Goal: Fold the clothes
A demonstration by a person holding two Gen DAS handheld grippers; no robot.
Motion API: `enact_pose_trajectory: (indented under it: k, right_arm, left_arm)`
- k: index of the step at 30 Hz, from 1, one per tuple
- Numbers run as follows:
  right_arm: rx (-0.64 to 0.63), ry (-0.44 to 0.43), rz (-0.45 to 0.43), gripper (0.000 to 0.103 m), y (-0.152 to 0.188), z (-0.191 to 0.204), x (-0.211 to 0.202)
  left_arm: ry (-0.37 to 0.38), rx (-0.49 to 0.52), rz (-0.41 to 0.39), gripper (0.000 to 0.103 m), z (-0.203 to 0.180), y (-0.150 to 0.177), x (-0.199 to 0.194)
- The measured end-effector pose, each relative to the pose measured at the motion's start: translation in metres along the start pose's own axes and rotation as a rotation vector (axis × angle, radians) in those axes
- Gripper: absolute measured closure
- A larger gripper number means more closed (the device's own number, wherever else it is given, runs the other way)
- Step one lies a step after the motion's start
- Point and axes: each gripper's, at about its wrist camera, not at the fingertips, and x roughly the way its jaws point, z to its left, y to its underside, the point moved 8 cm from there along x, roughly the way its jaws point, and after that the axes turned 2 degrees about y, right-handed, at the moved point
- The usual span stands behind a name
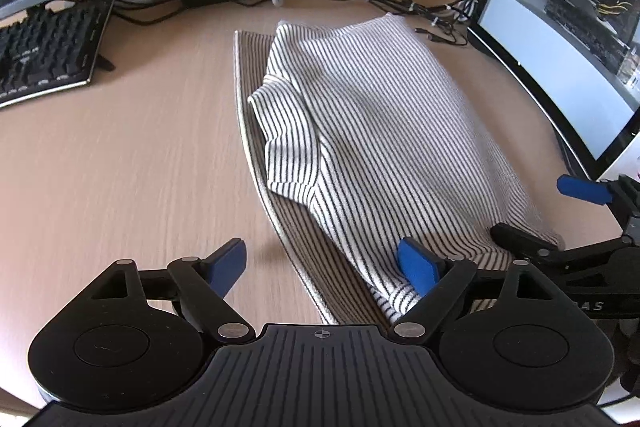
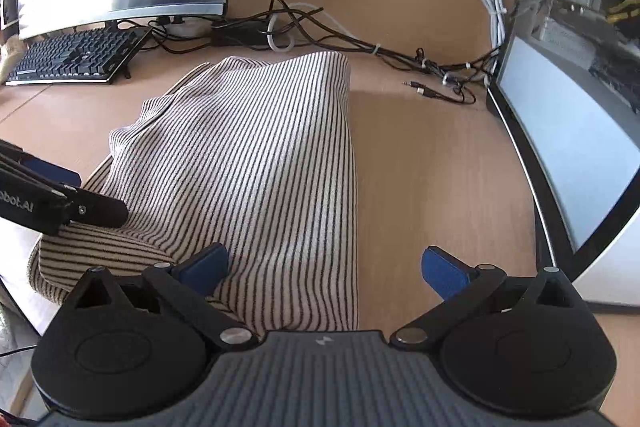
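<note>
- Pale wooden desk (image 1: 120,155) is seen bearing a folded striped shirt (image 1: 360,131) between a keyboard (image 1: 44,55) and a monitor (image 1: 560,67).
- Left gripper (image 1: 324,263) is angled down over the shirt's near edge, jaws spread wide, nothing pinched.
- Right gripper (image 2: 324,267) is tilted down over the shirt's right edge, jaws spread, nothing pinched.
- Cables (image 2: 360,47) are seen behind.

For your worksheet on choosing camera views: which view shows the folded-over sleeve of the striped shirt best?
The left wrist view: the sleeve lies in full sight on the striped shirt, cuff and seam clear. The right wrist view shows only its bunched edge at the shirt's left side.
</note>
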Motion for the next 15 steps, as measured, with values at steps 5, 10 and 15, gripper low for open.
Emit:
enact_pose_trajectory:
  k: [5, 10, 15]
  right_arm:
    - [0.029, -0.033, 0.010, 0.000, -0.003, -0.004, 0.001]
    - [0.070, -0.077, -0.126, 0.000, -0.009, -0.009, -0.016]
    - [-0.043, -0.201, -0.200, 0.000, -0.015, 0.001, -0.035]
  left_arm:
    - [0.095, 0.026, -0.009, 0.013, -0.017, 0.001, -0.018]
    - [0.069, 0.071, 0.024, 0.012, -0.025, 0.011, -0.014]
    - [0.054, 0.062, 0.049, 0.009, -0.022, 0.016, -0.011]
